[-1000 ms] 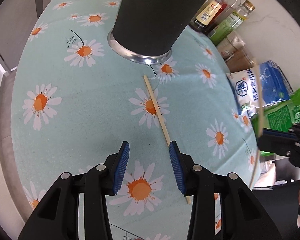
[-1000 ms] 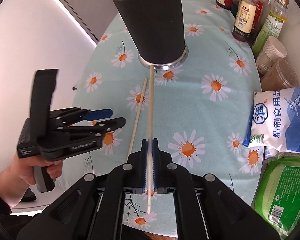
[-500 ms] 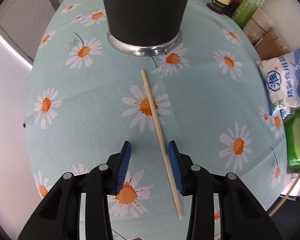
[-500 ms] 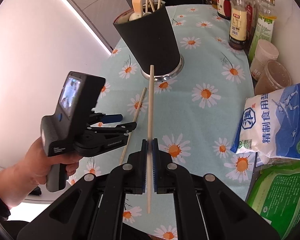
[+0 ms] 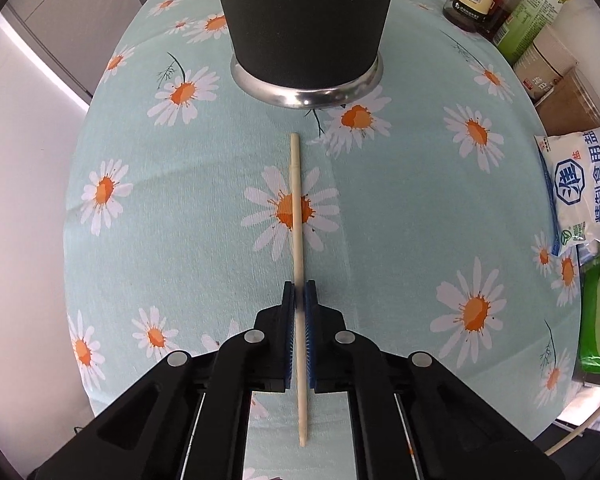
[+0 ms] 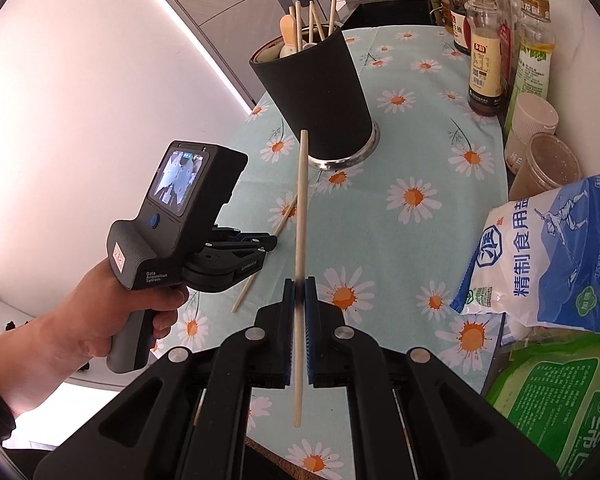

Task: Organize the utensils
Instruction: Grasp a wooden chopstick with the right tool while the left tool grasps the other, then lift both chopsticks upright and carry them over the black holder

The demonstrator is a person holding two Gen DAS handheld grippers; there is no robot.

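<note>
I am pinching one chopstick in each claw. My left gripper [image 5: 299, 292] is pressed together on the chopstick on the cloth [image 5: 296, 216], which is lying at the centre of the left wrist view, its far tip pointing at the black utensil holder [image 5: 304, 20] at the top. My right gripper [image 6: 299, 288] is pinching the second chopstick [image 6: 300, 216], held in the air at the centre of the right wrist view, its tip pointing twd the same holder in the upper middle, where other chopsticks and a spoon are already standing.

What could go wrong, in my judgement: both grips are sitting near the back end of a thin, smooth stick, so the long front part can swing or slip betw the pads when I am lifting or tilting. The left stick is still flat on the daisy tablecloth [image 5: 420, 208]; if I am lifting too fast, the tip can drag and wrinkle the fabric. Two sticks are aiming at one holder, so they may cross each other or knock its rim.

Vs the earlier frames: my left pads were spread with the stick beside the right pad, slanted; now they are closed around it and it is running straight up the frame. The holder is looking nearer in the left view, and farther in the right view.
</note>
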